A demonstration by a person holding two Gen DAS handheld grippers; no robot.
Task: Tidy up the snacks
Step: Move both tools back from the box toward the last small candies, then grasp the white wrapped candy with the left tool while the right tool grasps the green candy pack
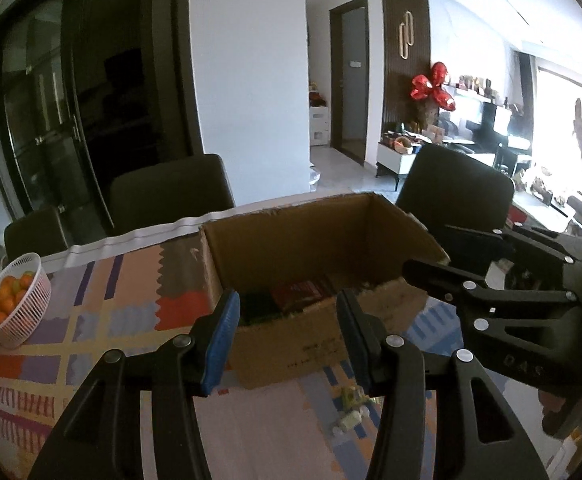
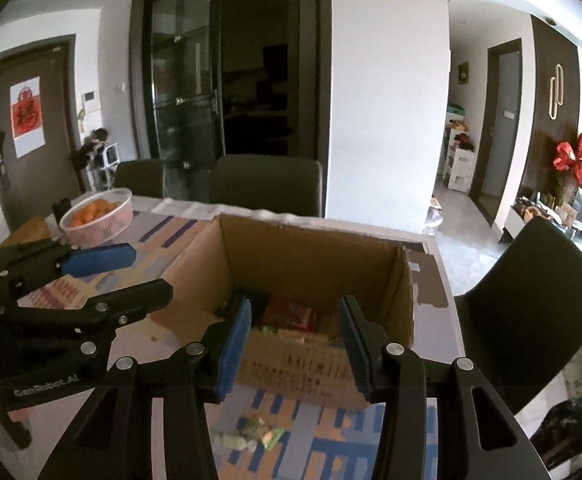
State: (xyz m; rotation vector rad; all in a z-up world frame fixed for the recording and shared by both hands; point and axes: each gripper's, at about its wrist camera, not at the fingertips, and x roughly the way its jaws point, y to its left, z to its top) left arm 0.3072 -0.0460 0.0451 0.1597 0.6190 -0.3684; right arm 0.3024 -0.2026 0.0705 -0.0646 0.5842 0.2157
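Right wrist view: cardboard box (image 2: 303,264) holds snack packets (image 2: 291,316); basket (image 2: 99,220) holds oranges (image 2: 91,208); both grippers part-open, empty.

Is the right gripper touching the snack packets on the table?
Apart. The right wrist view shows the right gripper open, with the snack packets lying loose below it.
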